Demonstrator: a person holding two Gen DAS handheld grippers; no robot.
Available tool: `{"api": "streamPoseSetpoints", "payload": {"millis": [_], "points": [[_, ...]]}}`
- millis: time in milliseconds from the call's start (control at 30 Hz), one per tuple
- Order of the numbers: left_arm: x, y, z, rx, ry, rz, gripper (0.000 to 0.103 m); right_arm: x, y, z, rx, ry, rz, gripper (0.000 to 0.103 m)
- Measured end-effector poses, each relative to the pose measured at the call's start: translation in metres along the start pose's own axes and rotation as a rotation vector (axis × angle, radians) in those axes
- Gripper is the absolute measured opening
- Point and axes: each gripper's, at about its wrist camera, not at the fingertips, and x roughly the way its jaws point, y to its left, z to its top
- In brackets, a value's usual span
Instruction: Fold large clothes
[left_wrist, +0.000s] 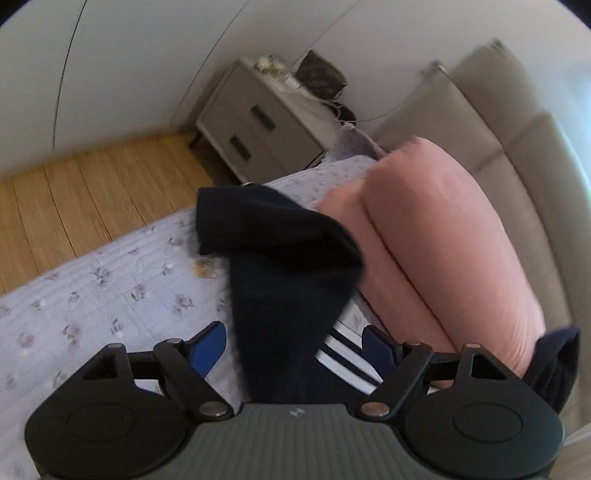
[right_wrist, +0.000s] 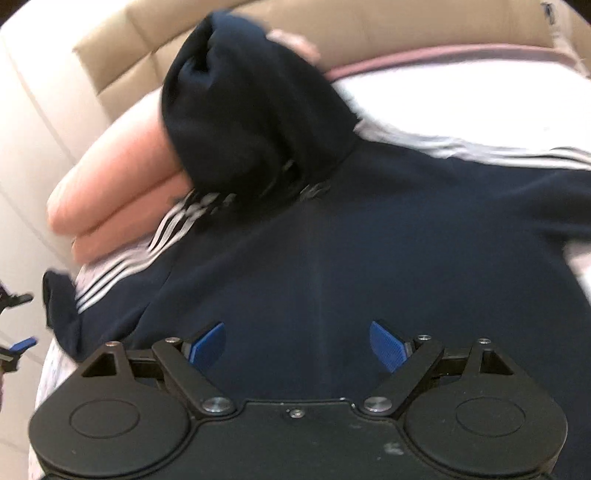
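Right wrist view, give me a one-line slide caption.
Open right gripper above a navy white-striped jacket spread on the bed, hood bunched near pink pillows.

no readable text, labels, brands or numbers anywhere

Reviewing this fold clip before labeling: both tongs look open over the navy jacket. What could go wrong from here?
1. The navy jacket has a sleeve bunched up against the pink pillows; folding now may trap that lump.
2. Both the right tongs and left tongs are open, so nothing is held; a shallow pinch could grab only one layer.
3. The left tongs sit over the floral bedspread, which could be pinched along with the jacket.
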Motion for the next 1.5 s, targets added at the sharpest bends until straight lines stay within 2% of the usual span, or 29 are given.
{"api": "streamPoseSetpoints", "payload": {"millis": [100,167,200,233,300,433,467,500,533,567,633,667,767,833,900,967,1033,1067,1133,1167,1200,1267,1300,1367,1400,1500], "points": [[0.011,0.006,0.003,-0.043,0.037,-0.073,0.082,0.013,0.018,-0.007,-0.038,0.042,0.013,0.101],[0.015,0.002,0.008,0.029,0.029,-0.078,0.082,0.022,0.028,-0.012,-0.061,0.067,0.013,0.101],[0.013,-0.006,0.008,0.083,0.025,-0.063,0.083,0.026,0.031,-0.014,-0.069,0.077,0.011,0.101],[0.030,-0.009,0.017,0.129,0.025,-0.043,0.084,0.030,0.033,-0.015,-0.077,0.085,0.011,0.101],[0.047,-0.026,0.019,0.204,0.017,0.036,0.084,0.033,0.034,-0.019,-0.089,0.095,0.004,0.101],[0.079,-0.048,0.033,0.252,0.038,0.154,0.083,0.037,0.028,-0.024,-0.078,0.109,-0.015,0.101],[0.088,-0.053,0.035,0.264,0.054,0.198,0.065,0.037,0.025,-0.024,-0.068,0.110,-0.019,0.101],[0.095,-0.056,0.035,0.274,0.059,0.246,0.009,0.036,0.022,-0.025,-0.056,0.108,-0.021,0.101],[0.098,-0.057,0.036,0.270,0.063,0.244,0.009,0.036,0.019,-0.025,-0.048,0.106,-0.026,0.100],[0.094,-0.060,0.035,0.262,0.040,0.219,0.006,0.035,0.017,-0.025,-0.038,0.105,-0.022,0.099],[0.067,-0.083,0.028,0.350,-0.092,0.172,0.006,0.028,0.012,-0.024,-0.007,0.084,-0.015,0.094],[0.047,-0.099,0.022,0.414,-0.164,0.121,0.006,0.023,0.009,-0.023,0.007,0.068,-0.014,0.093],[-0.007,-0.146,0.005,0.509,-0.283,-0.068,0.006,0.007,-0.001,-0.016,0.035,0.024,-0.001,0.093],[-0.044,-0.188,-0.013,0.584,-0.345,-0.195,0.006,-0.004,-0.010,-0.009,0.053,-0.003,-0.001,0.093],[-0.075,-0.231,-0.044,0.709,-0.391,-0.319,0.006,-0.016,-0.018,-0.003,0.075,-0.034,-0.001,0.093],[-0.092,-0.263,-0.080,0.818,-0.379,-0.418,0.006,-0.027,-0.028,0.004,0.095,-0.062,-0.002,0.093],[-0.093,-0.285,-0.124,0.913,-0.280,-0.516,0.007,-0.037,-0.040,0.008,0.115,-0.086,-0.008,0.093],[-0.087,-0.291,-0.147,0.956,-0.209,-0.545,0.012,-0.041,-0.047,0.009,0.129,-0.094,-0.011,0.094],[-0.060,-0.295,-0.198,1.038,0.009,-0.561,0.040,-0.044,-0.062,0.011,0.161,-0.095,-0.020,0.097],[-0.043,-0.293,-0.221,1.066,0.116,-0.537,0.069,-0.045,-0.070,0.011,0.179,-0.090,-0.027,0.097],[-0.026,-0.287,-0.244,1.094,0.222,-0.494,0.081,-0.046,-0.080,0.011,0.203,-0.085,-0.037,0.097],[-0.004,-0.269,-0.266,1.105,0.342,-0.435,0.076,-0.051,-0.100,0.012,0.252,-0.091,-0.058,0.097],[0.005,-0.258,-0.269,1.086,0.393,-0.417,0.076,-0.053,-0.110,0.012,0.275,-0.100,-0.066,0.097],[0.016,-0.241,-0.256,1.006,0.437,-0.400,0.080,-0.056,-0.127,0.014,0.308,-0.116,-0.068,0.098],[0.018,-0.231,-0.245,0.955,0.433,-0.393,0.083,-0.056,-0.134,0.016,0.321,-0.126,-0.063,0.098],[0.031,-0.209,-0.201,0.860,0.355,-0.328,0.092,-0.043,-0.145,0.033,0.338,-0.148,0.000,0.098]]}}
